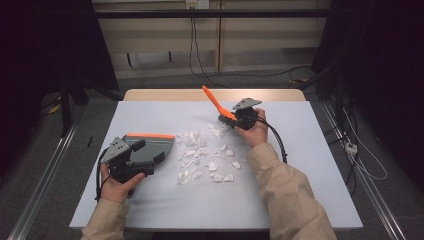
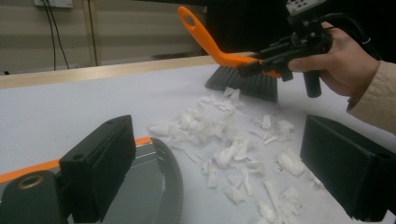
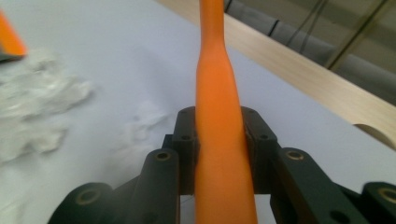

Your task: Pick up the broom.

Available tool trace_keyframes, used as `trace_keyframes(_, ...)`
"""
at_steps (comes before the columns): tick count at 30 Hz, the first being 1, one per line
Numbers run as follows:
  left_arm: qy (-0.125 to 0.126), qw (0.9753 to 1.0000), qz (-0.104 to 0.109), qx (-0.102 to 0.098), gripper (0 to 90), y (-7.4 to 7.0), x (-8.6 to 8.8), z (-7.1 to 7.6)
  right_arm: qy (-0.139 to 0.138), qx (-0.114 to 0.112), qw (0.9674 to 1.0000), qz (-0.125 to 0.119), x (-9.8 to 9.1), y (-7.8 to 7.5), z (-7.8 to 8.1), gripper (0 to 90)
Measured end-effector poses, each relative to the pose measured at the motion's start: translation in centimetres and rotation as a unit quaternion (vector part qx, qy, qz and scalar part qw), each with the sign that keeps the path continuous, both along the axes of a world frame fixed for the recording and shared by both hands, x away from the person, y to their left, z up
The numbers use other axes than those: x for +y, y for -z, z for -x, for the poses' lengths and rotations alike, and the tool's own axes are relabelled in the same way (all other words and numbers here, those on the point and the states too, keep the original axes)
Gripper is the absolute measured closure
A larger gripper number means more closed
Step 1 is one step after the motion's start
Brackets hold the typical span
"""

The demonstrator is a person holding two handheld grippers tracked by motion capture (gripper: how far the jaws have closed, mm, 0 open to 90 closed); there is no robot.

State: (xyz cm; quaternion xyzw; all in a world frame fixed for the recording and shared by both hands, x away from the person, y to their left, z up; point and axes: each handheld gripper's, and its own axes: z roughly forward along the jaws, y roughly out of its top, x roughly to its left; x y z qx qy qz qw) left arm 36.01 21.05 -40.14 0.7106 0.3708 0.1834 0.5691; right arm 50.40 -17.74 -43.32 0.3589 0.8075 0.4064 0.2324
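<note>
Right tongs (image 3: 219,135) clamping brush handle (image 3: 217,93), upright

No legible text, label, brand, number or sign in any of the three views. Surfaces checked: orange brush handle (image 3: 219,140), grey dustpan (image 1: 150,147), white table cover (image 1: 300,165), wall socket plate (image 1: 196,4) at the top of the high view. All are plain, or too small and blurred to read.
</note>
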Motion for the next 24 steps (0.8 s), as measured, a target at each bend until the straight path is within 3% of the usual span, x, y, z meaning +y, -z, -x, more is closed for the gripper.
trace_keyframes(1, 0.001, 1.0, 0.001, 0.0, 10.2, 0.0, 0.0, 0.0, -0.013, 0.008, 0.9998, -0.01, 0.0, -0.1, 0.5, 71.4)
trace_keyframes(6, 0.001, 1.0, 0.001, 0.0, 10.2, 0.0, -0.1, 0.0, -0.076, 0.029, 0.9966, -0.01, 0.6, -0.7, 3.8, 71.4)
trace_keyframes(9, 0.005, 1.0, -0.004, -0.001, 10.2, 0.0, -0.2, 0.1, -0.084, 0.022, 0.996, -0.023, 0.1, -1.5, 5.4, 71.4)
trace_keyframes(12, 0.005, 1.0, -0.004, -0.002, 10.3, -0.1, -0.2, 0.2, -0.058, 0.01, 0.9975, -0.039, -1.3, -2.3, 5.7, 71.4)
trace_keyframes(15, 0.004, 1.0, -0.002, -0.001, 10.3, -0.1, -0.2, 0.3, -0.023, 0.016, 0.998, -0.057, -3.1, -2.4, 5.2, 71.3)
trace_keyframes(19, 0.005, 1.0, -0.004, -0.001, 10.3, -0.1, -0.1, 0.2, -0.003, 0.036, 0.9983, -0.046, -4.0, -1.4, 4.5, 71.3)
trace_keyframes(24, 0.006, 1.0, -0.003, -0.001, 10.2, -0.1, 0.0, 0.2, 0.01, 0.062, 0.997, -0.045, -3.7, -0.9, 4.2, 70.4)
